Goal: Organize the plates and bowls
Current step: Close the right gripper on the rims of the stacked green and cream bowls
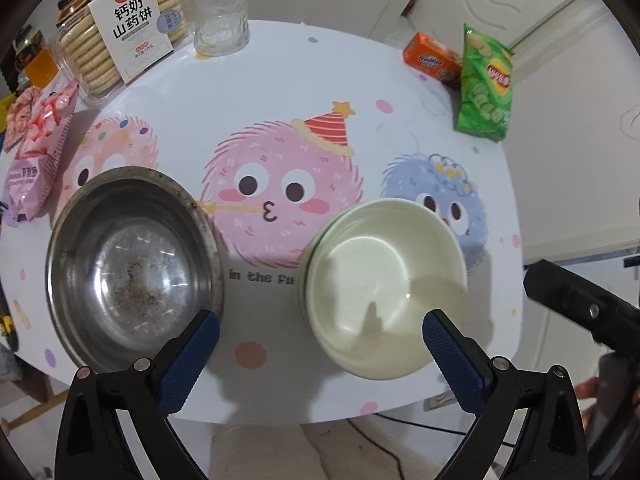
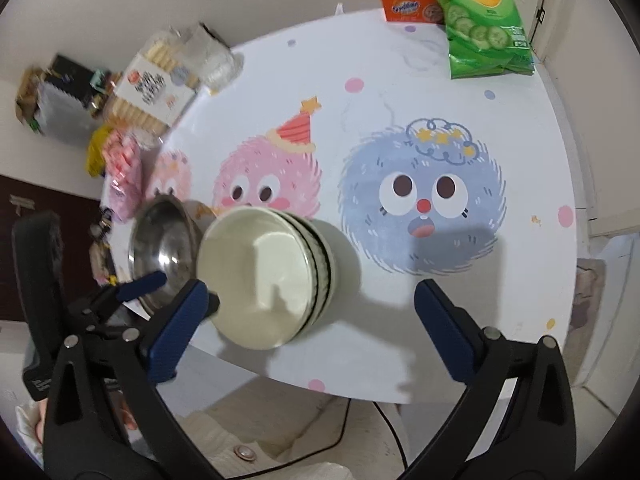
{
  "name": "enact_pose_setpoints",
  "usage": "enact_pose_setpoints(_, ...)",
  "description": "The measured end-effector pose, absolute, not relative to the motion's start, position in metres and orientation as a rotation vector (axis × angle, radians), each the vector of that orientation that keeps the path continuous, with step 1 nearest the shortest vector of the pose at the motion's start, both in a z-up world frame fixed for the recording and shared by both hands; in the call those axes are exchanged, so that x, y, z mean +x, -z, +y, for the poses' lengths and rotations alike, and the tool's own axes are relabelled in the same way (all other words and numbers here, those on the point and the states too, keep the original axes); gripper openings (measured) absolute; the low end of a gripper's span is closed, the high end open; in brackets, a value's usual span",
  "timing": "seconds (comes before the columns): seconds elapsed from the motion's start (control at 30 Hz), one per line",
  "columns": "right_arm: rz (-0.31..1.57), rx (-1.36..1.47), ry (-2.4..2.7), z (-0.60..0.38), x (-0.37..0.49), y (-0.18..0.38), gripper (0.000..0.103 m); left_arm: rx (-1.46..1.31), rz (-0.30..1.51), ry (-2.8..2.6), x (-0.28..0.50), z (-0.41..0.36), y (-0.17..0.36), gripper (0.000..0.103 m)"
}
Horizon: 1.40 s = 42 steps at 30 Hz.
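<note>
Bowls (image 1: 384, 284) stacked right of steel bowl (image 1: 132, 264), which sits separate, not yet stacked. Left gripper (image 1: 320, 336) and right gripper (image 2: 312, 304): jaws apart, empty.

Cartoon-print table (image 1: 320, 80), green chip bag (image 1: 485, 84), orange cracker box (image 1: 430, 60), empty glass (image 1: 220, 12), biscuit box (image 1: 132, 28)

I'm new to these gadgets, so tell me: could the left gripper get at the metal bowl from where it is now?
Probably yes. The left gripper is open and empty, and the metal bowl sits right by its left finger with nothing across its rim. The stack of white bowls stands apart to the right, out of the way.
</note>
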State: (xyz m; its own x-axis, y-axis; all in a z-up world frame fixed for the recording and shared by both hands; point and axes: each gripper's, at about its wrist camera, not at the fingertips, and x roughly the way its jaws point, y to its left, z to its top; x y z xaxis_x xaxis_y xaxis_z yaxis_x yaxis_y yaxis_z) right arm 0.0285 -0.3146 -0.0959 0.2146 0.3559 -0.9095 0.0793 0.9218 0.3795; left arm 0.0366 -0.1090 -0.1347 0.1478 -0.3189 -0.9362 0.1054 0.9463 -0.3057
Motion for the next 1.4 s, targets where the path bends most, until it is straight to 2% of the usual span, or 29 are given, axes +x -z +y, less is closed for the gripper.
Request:
enact_pose_setpoints(0.17, 1.338, 0.407, -0.192, -0.324, 0.027, 0.105, 0.103, -0.205, 1.437, 0.327, 0.028, -0.116, 0.151, 0.103)
enact_pose_setpoints(0.5, 1.503, 0.479, -0.221, -0.312, 0.034, 0.16, 0.103, -0.291, 1.525, 0.31, 0.026, -0.122, 0.187, 0.103)
enact_pose_setpoints(0.6, 1.523, 0.486, -0.223, -0.31, 0.036, 0.171, 0.103, -0.322, 1.519, 0.289, 0.029, -0.119, 0.192, 0.098)
enact_pose_setpoints(0.63, 1.528, 0.489, -0.225, -0.309, 0.036, 0.173, 0.103, -0.342, 1.523, 0.283, 0.03, -0.116, 0.194, 0.09)
enact_pose_setpoints(0.67, 1.534, 0.493, -0.224, -0.309, 0.037, 0.175, 0.101, -0.353, 1.529, 0.279, 0.031, -0.115, 0.195, 0.08)
enact_pose_setpoints(0.7, 1.542, 0.499, -0.223, -0.309, 0.037, 0.177, 0.098, -0.36, 1.536, 0.271, 0.032, -0.114, 0.196, 0.077)
enact_pose_setpoints(0.83, 1.574, 0.487, -0.223, -0.306, 0.039, 0.184, 0.063, -0.374, 1.54, 0.25, 0.035, -0.11, 0.199, 0.06)
enact_pose_setpoints(0.87, 1.577, 0.477, -0.223, -0.305, 0.039, 0.186, 0.059, -0.377, 1.54, 0.25, 0.036, -0.109, 0.199, 0.055)
enact_pose_setpoints(1.0, 1.597, 0.468, -0.216, -0.302, 0.039, 0.192, 0.058, -0.377, 1.535, 0.231, 0.041, -0.106, 0.199, 0.04)
enact_pose_setpoints(1.03, 1.6, 0.459, -0.208, -0.302, 0.039, 0.192, 0.051, -0.378, 1.536, 0.227, 0.043, -0.105, 0.199, 0.035)
enact_pose_setpoints(1.07, 1.605, 0.46, -0.201, -0.301, 0.04, 0.193, 0.049, -0.381, 1.538, 0.228, 0.044, -0.106, 0.2, 0.031)
enact_pose_setpoints(1.17, 1.634, 0.475, -0.184, -0.302, 0.042, 0.197, 0.048, -0.393, 1.543, 0.226, 0.049, -0.106, 0.202, 0.024)
enact_pose_setpoints(1.3, 1.632, 0.477, -0.17, -0.302, 0.044, 0.199, 0.045, -0.411, 1.543, 0.222, 0.05, -0.104, 0.204, 0.023)
enact_pose_setpoints(1.4, 1.644, 0.506, -0.19, -0.299, 0.045, 0.201, 0.034, -0.41, 1.549, 0.222, 0.051, -0.105, 0.204, 0.022)
